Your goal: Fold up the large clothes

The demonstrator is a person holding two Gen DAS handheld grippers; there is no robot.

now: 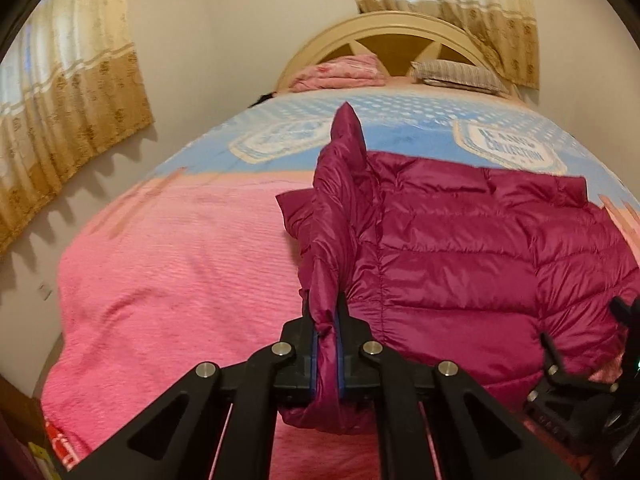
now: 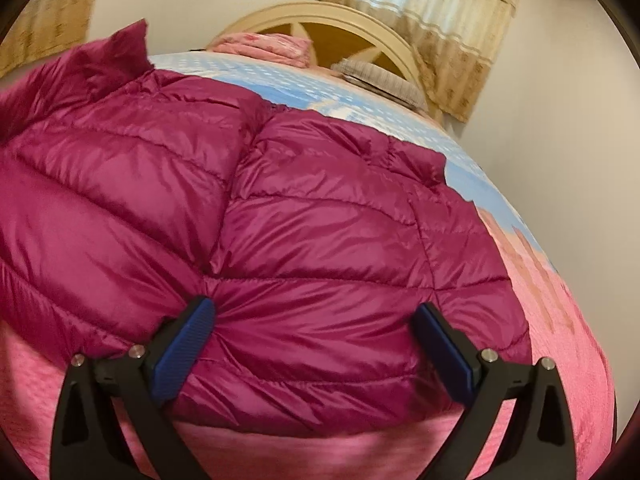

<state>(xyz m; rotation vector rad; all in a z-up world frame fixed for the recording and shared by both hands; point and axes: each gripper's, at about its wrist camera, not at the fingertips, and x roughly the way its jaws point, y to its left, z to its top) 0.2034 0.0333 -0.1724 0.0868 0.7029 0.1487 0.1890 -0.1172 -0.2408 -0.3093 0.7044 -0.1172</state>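
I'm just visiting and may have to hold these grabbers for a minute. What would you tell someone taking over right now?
Left gripper: shut on a lifted edge of the magenta puffer jacket, which stands up from the body.
Right gripper: open, jaws wide, over the jacket's near hem, clamping nothing.
The jacket lies spread on the pink blanket on the bed; pillows sit at the headboard.
Done: one side picked up.
Left: probably lay that side over the body, then fold the rest.
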